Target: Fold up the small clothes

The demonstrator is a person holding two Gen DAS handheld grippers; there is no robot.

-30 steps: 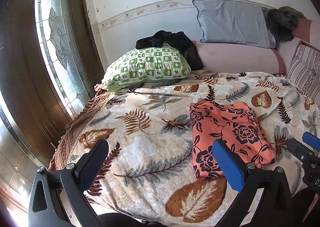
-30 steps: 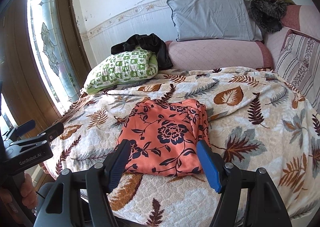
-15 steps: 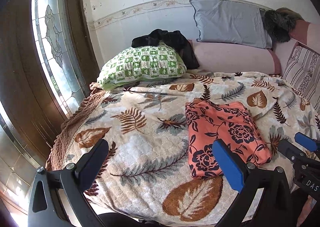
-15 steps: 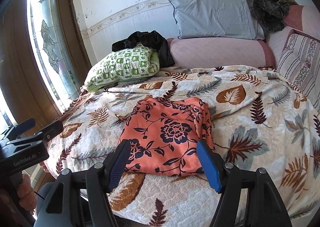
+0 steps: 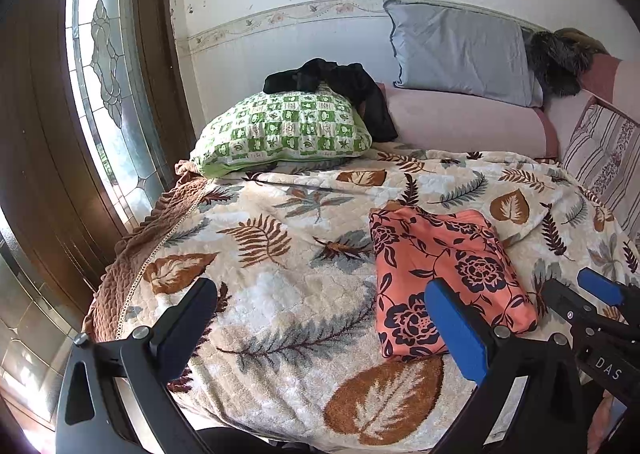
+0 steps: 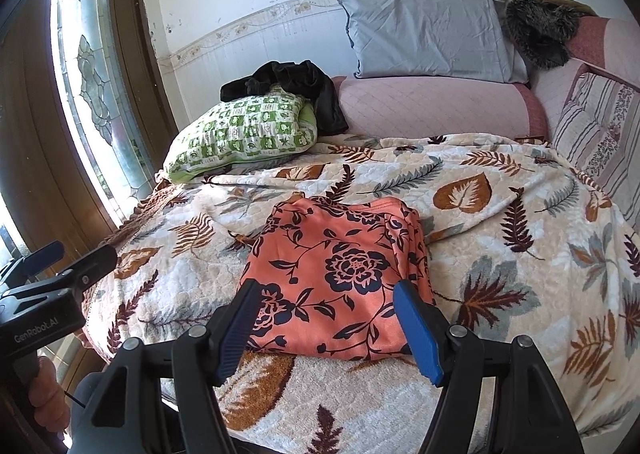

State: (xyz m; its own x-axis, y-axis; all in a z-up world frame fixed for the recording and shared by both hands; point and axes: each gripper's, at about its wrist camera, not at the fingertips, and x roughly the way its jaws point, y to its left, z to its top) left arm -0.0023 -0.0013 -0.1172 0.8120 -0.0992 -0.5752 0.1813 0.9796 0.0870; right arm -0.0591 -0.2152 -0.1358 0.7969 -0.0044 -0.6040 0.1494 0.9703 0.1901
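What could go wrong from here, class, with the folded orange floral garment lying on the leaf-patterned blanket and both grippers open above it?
1. The folded orange floral garment lies near the front edge of the leaf-patterned blanket; a nudge might slide it off.
2. The open right gripper could pinch only the top layer and undo the fold.
3. The open left gripper may snag the plush blanket instead.

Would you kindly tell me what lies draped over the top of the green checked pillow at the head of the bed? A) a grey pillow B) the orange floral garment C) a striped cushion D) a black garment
D: a black garment is slumped across the top of the green checked pillow and hangs down its right side.
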